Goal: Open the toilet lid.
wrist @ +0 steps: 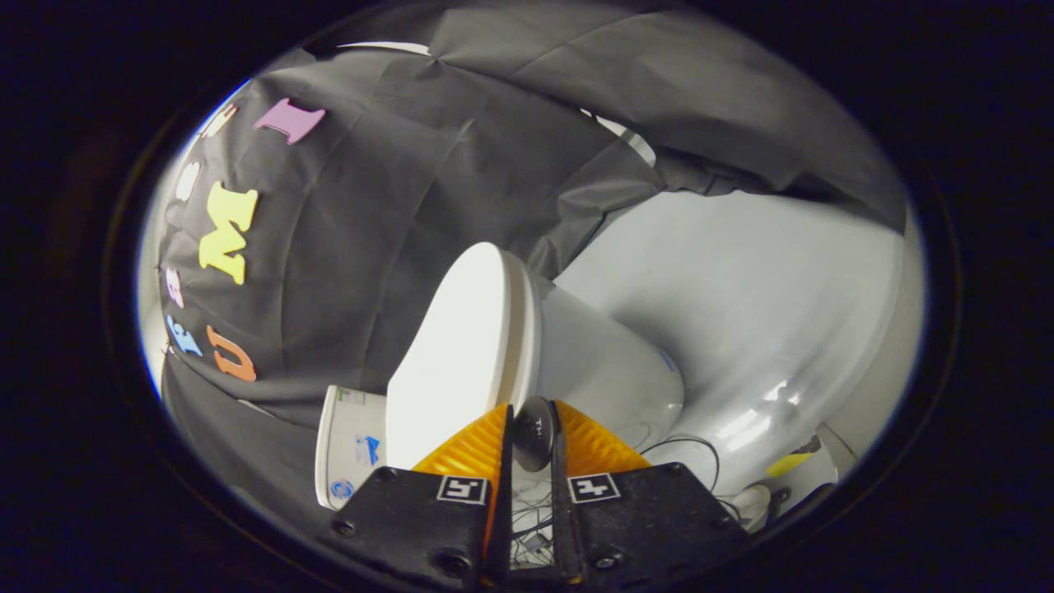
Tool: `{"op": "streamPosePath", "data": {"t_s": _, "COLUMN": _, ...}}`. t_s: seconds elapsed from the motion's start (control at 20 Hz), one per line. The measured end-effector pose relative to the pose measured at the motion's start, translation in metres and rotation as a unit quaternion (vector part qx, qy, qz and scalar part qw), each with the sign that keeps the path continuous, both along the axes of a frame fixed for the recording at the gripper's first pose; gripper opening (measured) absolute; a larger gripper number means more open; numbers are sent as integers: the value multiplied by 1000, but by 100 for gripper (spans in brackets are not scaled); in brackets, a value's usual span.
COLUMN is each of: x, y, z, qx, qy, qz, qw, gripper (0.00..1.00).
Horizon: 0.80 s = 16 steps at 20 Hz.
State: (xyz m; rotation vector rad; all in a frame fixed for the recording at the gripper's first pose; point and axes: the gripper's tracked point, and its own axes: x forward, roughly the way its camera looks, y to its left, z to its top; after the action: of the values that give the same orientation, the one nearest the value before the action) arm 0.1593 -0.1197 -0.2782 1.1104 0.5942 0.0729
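My one camera rides on my gripper (532,432) and looks forward along its two fingers (473,449), which stand close together round a small dark knob (533,432). It sits rolled over, so the toilet (593,362) appears tipped on its side. It is near: the lid (457,362) lies just beyond my fingertips, the floor (766,288) past it.

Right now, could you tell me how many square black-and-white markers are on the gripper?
2: one marker on the left finger's base, the other marker on the right finger's base, either side of the gripper, which pinches a small dark knob.
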Motion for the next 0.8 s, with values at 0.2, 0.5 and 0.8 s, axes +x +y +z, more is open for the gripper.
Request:
{"op": "streamPosePath", "data": {"t_s": 0.2, "x": 1, "y": -4, "z": 8, "qx": 22, "qy": -8, "qz": -5, "qw": 1000, "gripper": 7}}
{"op": "streamPosePath", "data": {"t_s": 0.5, "x": -3, "y": 3, "z": 14, "qx": 22, "qy": 2, "qz": -5, "qw": 1000, "gripper": 5}}
{"op": "streamPosePath", "data": {"t_s": 0.8, "x": -5, "y": 8, "z": 20, "qx": 23, "qy": 9, "qz": -9, "qw": 1000, "gripper": 5}}
